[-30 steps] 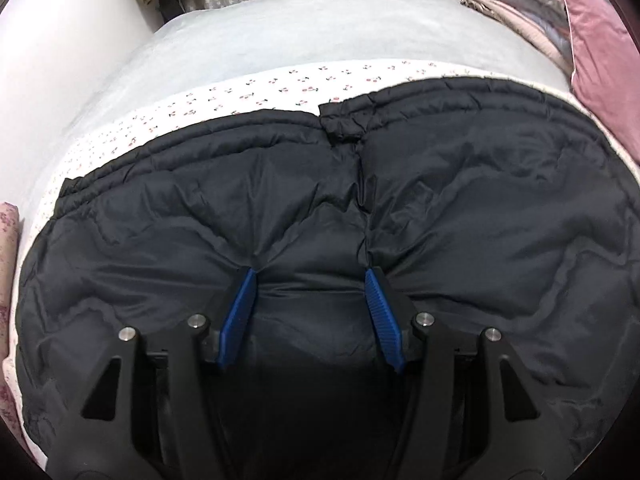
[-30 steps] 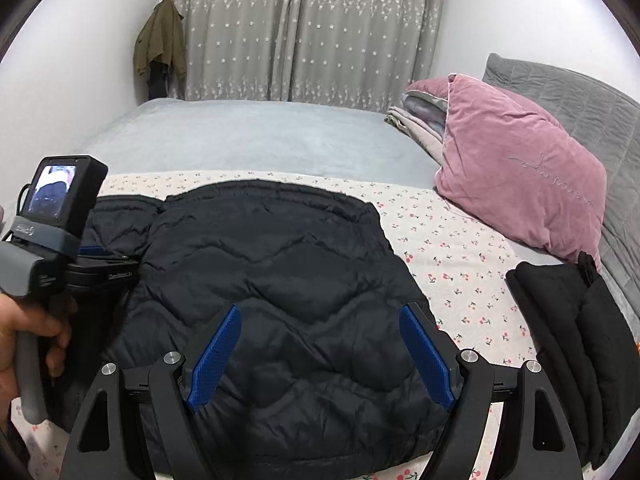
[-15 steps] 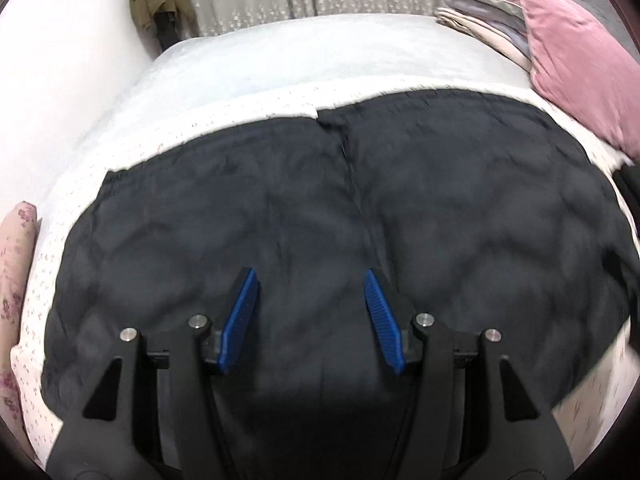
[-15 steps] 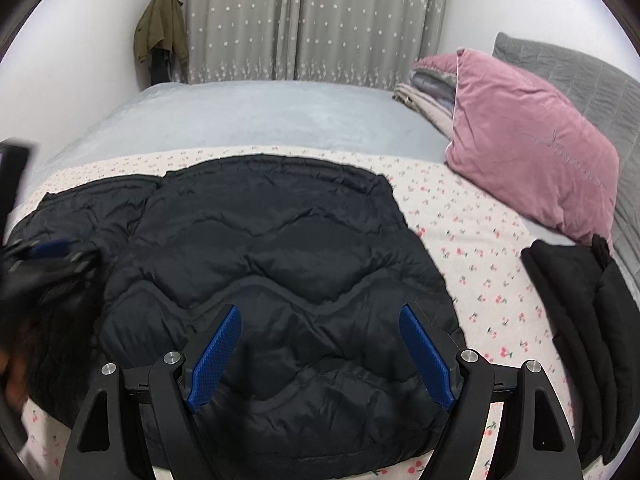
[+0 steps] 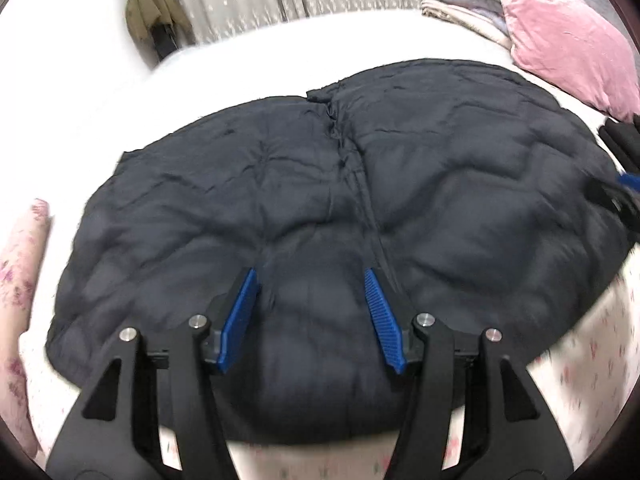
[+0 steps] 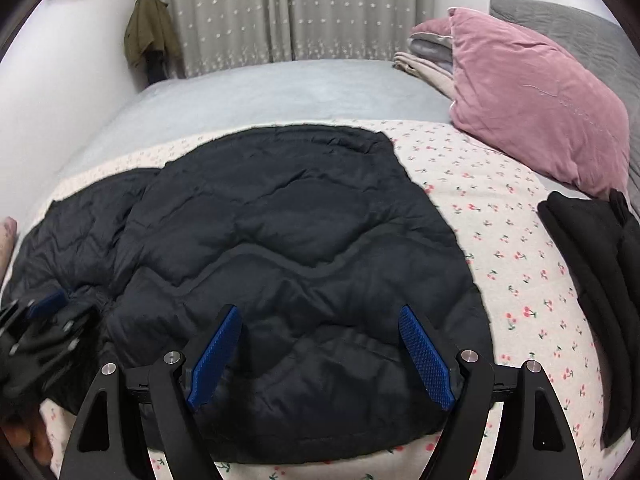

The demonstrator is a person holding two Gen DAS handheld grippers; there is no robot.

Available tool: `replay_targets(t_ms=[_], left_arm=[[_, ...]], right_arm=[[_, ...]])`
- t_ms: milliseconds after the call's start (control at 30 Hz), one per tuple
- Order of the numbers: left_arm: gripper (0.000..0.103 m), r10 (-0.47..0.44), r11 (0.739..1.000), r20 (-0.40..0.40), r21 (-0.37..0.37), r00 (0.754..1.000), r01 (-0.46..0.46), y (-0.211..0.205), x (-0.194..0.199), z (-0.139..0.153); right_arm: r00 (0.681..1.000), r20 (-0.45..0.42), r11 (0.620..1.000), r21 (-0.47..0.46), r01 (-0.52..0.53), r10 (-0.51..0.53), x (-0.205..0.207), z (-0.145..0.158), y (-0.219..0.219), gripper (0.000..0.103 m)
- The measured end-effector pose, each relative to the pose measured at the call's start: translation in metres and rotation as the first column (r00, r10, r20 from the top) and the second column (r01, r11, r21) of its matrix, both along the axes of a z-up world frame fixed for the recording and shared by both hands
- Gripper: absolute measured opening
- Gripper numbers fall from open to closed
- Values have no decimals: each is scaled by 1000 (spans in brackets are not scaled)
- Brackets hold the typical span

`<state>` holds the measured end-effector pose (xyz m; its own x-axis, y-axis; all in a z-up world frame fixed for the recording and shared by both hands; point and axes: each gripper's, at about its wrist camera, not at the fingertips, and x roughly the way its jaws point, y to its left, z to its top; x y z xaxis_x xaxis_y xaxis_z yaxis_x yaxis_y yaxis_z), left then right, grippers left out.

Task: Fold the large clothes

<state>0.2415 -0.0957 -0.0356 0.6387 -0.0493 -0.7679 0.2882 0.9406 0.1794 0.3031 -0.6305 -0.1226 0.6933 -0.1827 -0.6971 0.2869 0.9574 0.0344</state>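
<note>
A large black quilted puffer jacket (image 5: 320,208) lies spread flat on the cherry-print bed sheet (image 6: 520,264); it also shows in the right wrist view (image 6: 288,248). My left gripper (image 5: 310,276) is open and empty, hovering over the jacket's near middle beside the centre seam. It appears blurred at the left edge of the right wrist view (image 6: 44,320). My right gripper (image 6: 320,316) is open and empty above the jacket's near right part. Its blue tip shows at the right edge of the left wrist view (image 5: 628,180).
A pink velvet pillow (image 6: 536,100) and folded blankets (image 6: 424,56) lie at the back right. A folded black garment (image 6: 592,280) lies on the sheet to the right. A grey blanket (image 6: 280,88) covers the far bed. A floral pillow (image 5: 20,264) is at the left.
My left gripper has lifted up and back off the jacket, so more of it shows. It has dropped low at the left of the right wrist view. The right gripper rose slightly.
</note>
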Motion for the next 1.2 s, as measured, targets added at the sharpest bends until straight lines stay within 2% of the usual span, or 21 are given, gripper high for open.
replay_targets(t_ms=[100,200,300,367,433,533,600,633,700,733,767,867,1000,1200], left_arm=[[58,7,1000,-43,-26,999,-8,4,-15,-15],[58,29,999,-66,-27,997,-30,6,-6,-38],[58,43,998,-75,-41,996,-46,2,2,-37],[58,41,998,-80,-49,996,-45,1,3,-38],[58,36,998,-76,-54,996,-41,3,3,-39],[58,30,998,-76,-54,997,-34,5,3,-38],[58,29,998,-84,-60,996,-34,6,5,-39],[58,29,997,-87,-64,996,-35,7,4,-38],[58,29,997,-90,-69,996,-35,9,3,-38],[58,28,997,-90,-70,996,-34,9,2,-38],[58,26,997,-89,-70,996,-33,9,3,-38],[58,29,996,-92,-77,995,-36,11,3,-38],[58,27,996,-91,-80,995,-35,12,3,-38],[58,26,996,-88,-84,996,-34,15,3,-37]], right_arm=[[1000,-3,1000,13,-6,6,-3,-1,1,83],[1000,-23,1000,3,-14,14,-2,-7,6,83],[999,-39,1000,21,-19,20,-2,-12,4,83],[999,-32,998,55,7,-5,-8,-11,-8,83],[998,-33,988,141,66,-62,-19,-13,-32,83],[982,-80,936,299,186,-169,-37,-25,-69,83],[959,-124,871,403,282,-253,-51,-37,-94,83],[950,-141,850,426,311,-277,-54,-41,-101,83],[939,-165,794,502,344,-302,-60,-52,-112,83],[940,-174,759,555,341,-295,-60,-58,-114,83],[942,-175,740,585,332,-285,-60,-62,-114,83],[950,-137,716,630,301,-279,-59,-65,-105,83],[970,-70,648,732,209,-233,-55,-70,-91,83],[967,-25,629,755,185,-254,-53,-76,-82,83]])
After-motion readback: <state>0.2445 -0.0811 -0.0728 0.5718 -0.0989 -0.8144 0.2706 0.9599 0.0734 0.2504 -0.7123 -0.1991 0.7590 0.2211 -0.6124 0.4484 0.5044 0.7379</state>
